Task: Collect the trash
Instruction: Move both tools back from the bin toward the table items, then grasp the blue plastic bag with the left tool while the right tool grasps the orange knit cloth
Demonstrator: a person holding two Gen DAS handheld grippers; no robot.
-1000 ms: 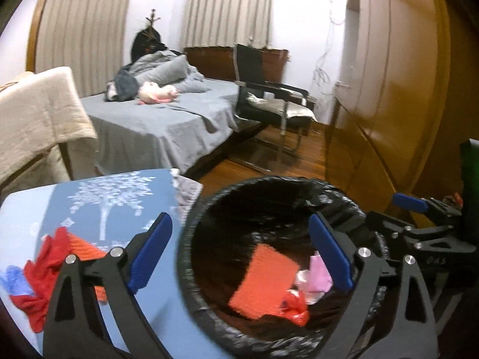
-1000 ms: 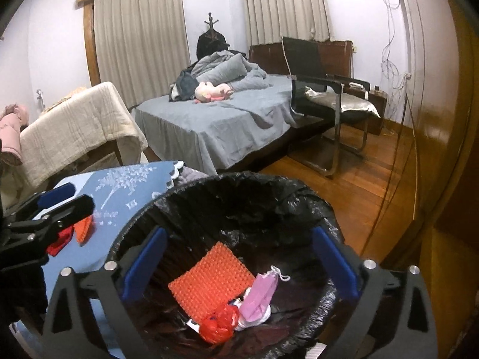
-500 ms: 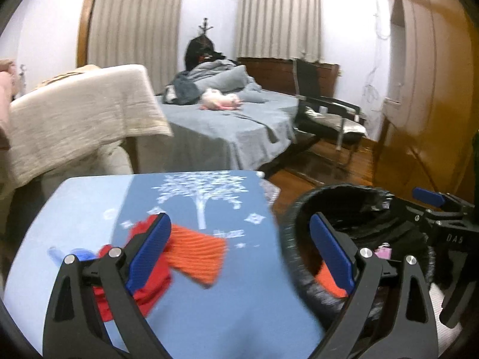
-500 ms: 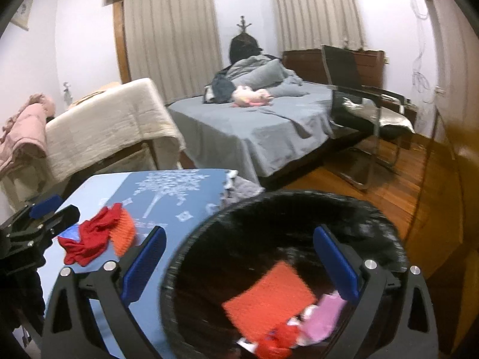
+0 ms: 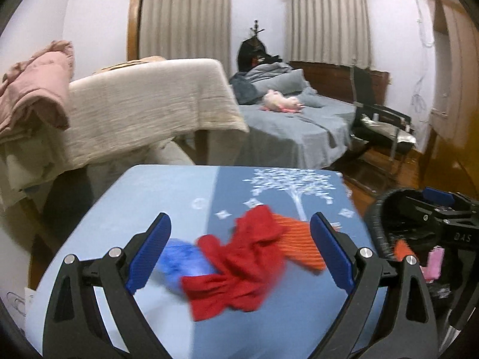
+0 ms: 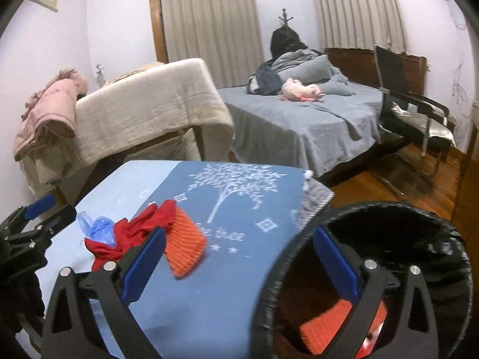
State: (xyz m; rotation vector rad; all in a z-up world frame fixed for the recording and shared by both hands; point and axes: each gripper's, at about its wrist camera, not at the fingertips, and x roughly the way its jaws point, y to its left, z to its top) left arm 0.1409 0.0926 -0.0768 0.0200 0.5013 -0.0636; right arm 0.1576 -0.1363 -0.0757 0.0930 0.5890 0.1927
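left claw [image 5: 241, 252] open, empty | red cloth [image 5: 239, 264] below | blue item [image 5: 182, 258], perhaps plastic

Home bedroom was indicated: bed [image 6: 302, 119] covered by grey sheet, plush toy [image 6: 301, 89] laid on it, curtains [image 6: 209, 27] drawn, wooden floor [image 6: 419, 185] seen.

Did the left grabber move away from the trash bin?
Yes. The left gripper swung left, off the trash bin, and now hangs open over the red cloth.
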